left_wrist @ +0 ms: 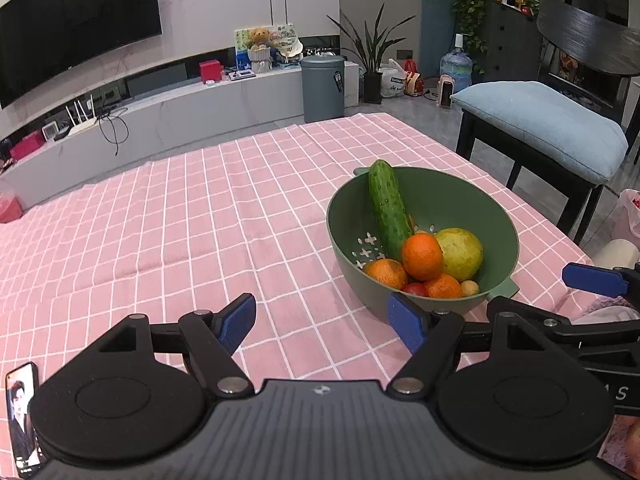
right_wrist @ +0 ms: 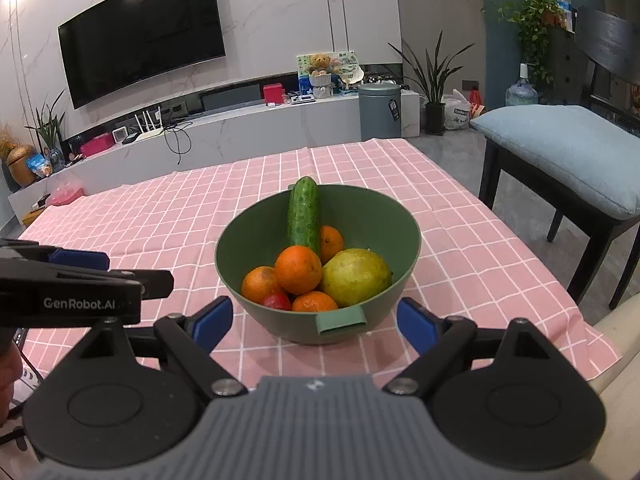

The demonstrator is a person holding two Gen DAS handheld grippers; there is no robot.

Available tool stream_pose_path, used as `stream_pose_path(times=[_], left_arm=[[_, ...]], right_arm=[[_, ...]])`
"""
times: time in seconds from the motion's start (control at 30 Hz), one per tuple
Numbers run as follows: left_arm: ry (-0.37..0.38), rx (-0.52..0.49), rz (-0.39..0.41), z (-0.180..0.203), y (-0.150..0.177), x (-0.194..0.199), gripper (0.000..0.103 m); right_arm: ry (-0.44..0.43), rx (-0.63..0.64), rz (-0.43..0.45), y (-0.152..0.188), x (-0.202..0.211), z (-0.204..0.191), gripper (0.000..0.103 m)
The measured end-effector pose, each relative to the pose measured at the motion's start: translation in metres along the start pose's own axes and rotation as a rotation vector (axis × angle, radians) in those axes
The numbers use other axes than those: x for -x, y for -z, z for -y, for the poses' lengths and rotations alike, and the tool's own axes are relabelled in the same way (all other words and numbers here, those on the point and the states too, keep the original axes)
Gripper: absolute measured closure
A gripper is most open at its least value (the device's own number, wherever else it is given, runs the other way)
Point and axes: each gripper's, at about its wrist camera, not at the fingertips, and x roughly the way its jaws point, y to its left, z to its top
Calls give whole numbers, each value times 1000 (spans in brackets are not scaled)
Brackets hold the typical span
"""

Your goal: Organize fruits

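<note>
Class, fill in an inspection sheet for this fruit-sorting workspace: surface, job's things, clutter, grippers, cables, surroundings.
Surface: pink checked tablecloth, creased, covering the table.
Job's things: green bowl holds a cucumber leaning on the far wall, oranges, a yellow-green fruit and a small red fruit.
Clutter: phone at the near left edge of the left view.
Grippers: left gripper open, empty, left of the bowl; right gripper open, empty, its fingers either side of the bowl's near handle.
Cables: black wires on the TV bench.
Surroundings: television, bin, cushioned chair, plants.
</note>
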Motion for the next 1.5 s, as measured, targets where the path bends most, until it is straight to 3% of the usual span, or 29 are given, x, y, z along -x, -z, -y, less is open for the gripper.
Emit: stream_pose_path(times=[1.5], left_arm=[[4, 15, -18, -1, -1, 0, 15]], right_arm=[[0, 5, 0, 1, 0, -3, 16]])
